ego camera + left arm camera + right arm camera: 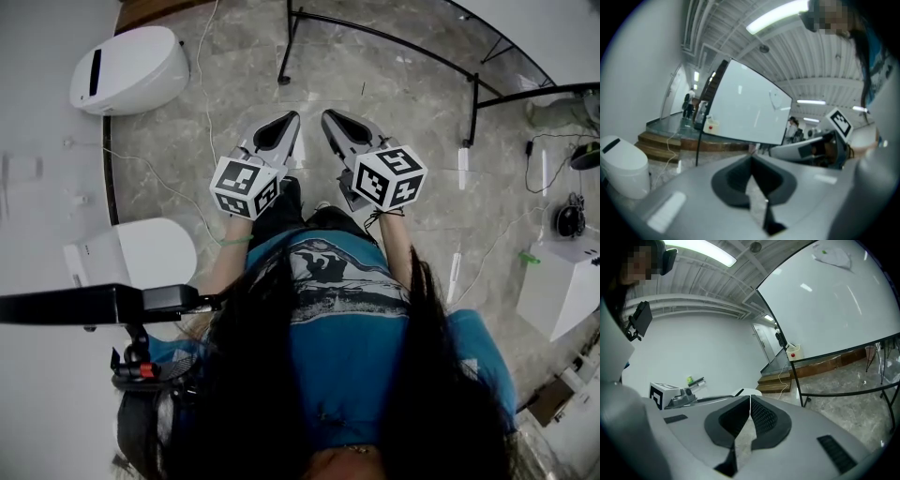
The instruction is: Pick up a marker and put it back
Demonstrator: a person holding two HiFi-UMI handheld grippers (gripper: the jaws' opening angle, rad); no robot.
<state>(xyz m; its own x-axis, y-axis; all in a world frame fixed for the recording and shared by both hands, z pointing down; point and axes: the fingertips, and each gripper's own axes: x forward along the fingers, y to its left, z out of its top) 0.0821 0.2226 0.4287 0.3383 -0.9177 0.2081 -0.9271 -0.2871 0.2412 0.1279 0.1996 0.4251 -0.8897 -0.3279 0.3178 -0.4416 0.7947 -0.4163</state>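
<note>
Grippers first: the left gripper (pixel 289 118) and the right gripper (pixel 330 118) are held side by side in front of the person, each with its jaws pressed together on nothing. I can't pick out the marker in any view; my guess is it sits somewhere by the whiteboard (pixel 825 310) ahead, so the pick-up has not begun. To do it well, I'd find the marker, spread one pair of jaws before reaching it, then close across the middle of the barrel so it doesn't swing. By my count: two grippers, one whiteboard, two white rounded units (pixel 131 70) (pixel 141 251) on the floor to the left, and no marker I can see.
</note>
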